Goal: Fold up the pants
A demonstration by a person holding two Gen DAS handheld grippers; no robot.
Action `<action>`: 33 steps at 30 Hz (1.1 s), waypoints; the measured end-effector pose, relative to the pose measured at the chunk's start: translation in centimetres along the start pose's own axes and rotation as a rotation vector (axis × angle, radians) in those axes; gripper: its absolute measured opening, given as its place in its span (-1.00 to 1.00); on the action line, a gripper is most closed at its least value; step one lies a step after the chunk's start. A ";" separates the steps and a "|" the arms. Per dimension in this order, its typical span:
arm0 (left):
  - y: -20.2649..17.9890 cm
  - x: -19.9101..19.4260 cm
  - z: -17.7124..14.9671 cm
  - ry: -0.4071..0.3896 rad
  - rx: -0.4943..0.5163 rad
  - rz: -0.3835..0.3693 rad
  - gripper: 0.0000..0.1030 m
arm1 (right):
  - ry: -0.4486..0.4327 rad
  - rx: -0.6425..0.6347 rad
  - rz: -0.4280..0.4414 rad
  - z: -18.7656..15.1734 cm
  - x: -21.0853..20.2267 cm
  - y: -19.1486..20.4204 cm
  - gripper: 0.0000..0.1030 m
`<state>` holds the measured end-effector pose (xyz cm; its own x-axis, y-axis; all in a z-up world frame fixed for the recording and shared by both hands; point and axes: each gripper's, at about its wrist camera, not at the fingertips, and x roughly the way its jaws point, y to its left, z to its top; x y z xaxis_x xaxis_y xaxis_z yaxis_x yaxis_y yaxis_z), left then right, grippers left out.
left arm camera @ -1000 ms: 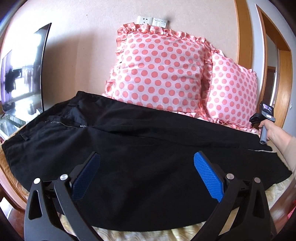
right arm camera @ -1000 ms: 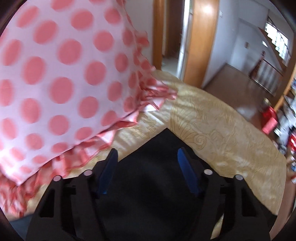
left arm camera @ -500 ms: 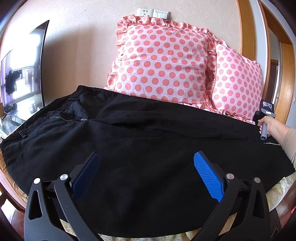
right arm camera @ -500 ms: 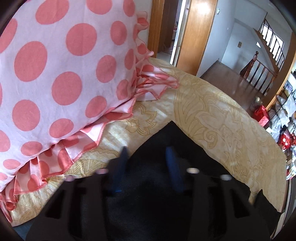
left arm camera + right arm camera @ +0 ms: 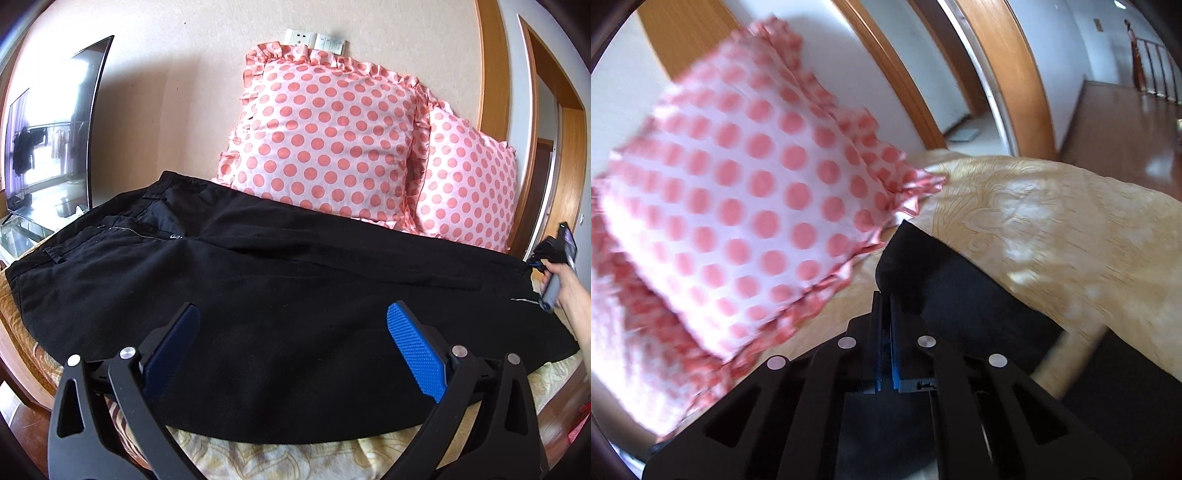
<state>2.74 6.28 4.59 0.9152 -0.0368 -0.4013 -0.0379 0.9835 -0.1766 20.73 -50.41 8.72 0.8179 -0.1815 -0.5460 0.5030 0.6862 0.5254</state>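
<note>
black pants (image 5: 280, 295) lie spread flat across the bed (image 5: 1052, 229), waistband at the left, legs running right in front of two polka-dot pillows (image 5: 325, 136). right gripper (image 5: 885, 295) has just clamped shut, pinching the hem corner of a pant leg and lifting it. left gripper (image 5: 291, 354) hangs wide open over the middle of the pants, holding nothing.

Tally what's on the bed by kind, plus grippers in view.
Black pants: 1
Polka-dot pillows: 2
Grippers: 2, left gripper open above the pants, right gripper shut on the pants' leg end
Total: 5
</note>
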 end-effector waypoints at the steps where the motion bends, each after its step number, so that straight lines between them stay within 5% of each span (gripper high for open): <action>1: 0.0 -0.3 0.0 -0.003 -0.003 -0.008 0.97 | -0.011 -0.008 0.041 -0.6 -2.0 -0.4 -0.93; 6: -0.3 -1.3 -0.3 -0.018 0.001 -0.021 0.97 | -0.061 -0.005 0.186 -4.2 -9.5 -3.6 -0.93; 10: -0.3 -1.3 -0.5 -0.016 0.001 -0.027 0.97 | -0.029 0.018 0.179 -9.0 -14.0 -7.0 -0.93; 18: -1.1 -1.0 -0.6 -0.001 0.001 -0.070 0.97 | 0.089 0.110 0.167 -10.7 -12.8 -9.6 -0.91; 21: -1.3 -1.3 -0.7 -0.014 0.024 -0.051 0.97 | 0.128 0.162 0.169 -10.9 -12.7 -10.1 -0.54; 22: -1.3 -1.4 -0.6 -0.015 0.026 -0.046 0.97 | 0.139 0.183 0.170 -10.9 -12.5 -10.3 -0.19; 23: -1.2 -1.4 -0.6 -0.016 0.024 -0.043 0.97 | 0.140 0.201 0.172 -10.9 -12.5 -10.5 -0.14; 30: -0.6 -1.0 -0.1 -0.009 -0.011 -0.036 0.97 | 0.115 0.249 0.171 -10.6 -11.7 -10.7 -0.16; 33: -0.2 -0.8 0.4 -0.010 -0.021 -0.026 0.97 | 0.102 0.238 0.137 -10.4 -11.1 -10.3 -0.37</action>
<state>2.19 6.17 5.28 0.9198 -0.0603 -0.3878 -0.0227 0.9783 -0.2058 3.59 -48.17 2.56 0.8563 -0.0182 -0.5161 0.4512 0.5124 0.7307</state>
